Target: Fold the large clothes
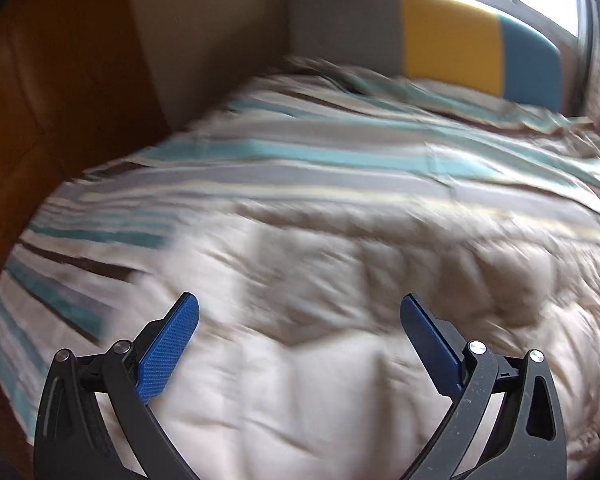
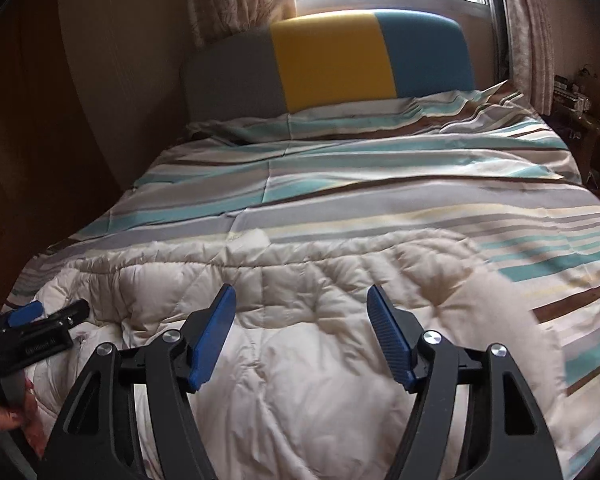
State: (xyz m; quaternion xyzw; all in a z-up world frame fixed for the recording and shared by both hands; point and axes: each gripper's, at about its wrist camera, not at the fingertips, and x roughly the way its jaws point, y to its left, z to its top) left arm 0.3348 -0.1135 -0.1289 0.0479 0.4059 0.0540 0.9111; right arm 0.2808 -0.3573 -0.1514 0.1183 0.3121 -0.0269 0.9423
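Right gripper (image 2: 302,336) and left gripper (image 1: 300,340), jaws apart, empty, over cream quilted coat (image 2: 284,320), lower frame: soft, bulky, probably light; grip at hem edge.

The left gripper (image 1: 299,312) and the right gripper (image 2: 301,304) look alike: curved matte-black linkage arms, two round silver pivot screws behind each jaw, and flat blue textured pads (image 1: 168,354) on the jaws' inner faces. The left one's black body carries small pale lettering, too blurred to read.
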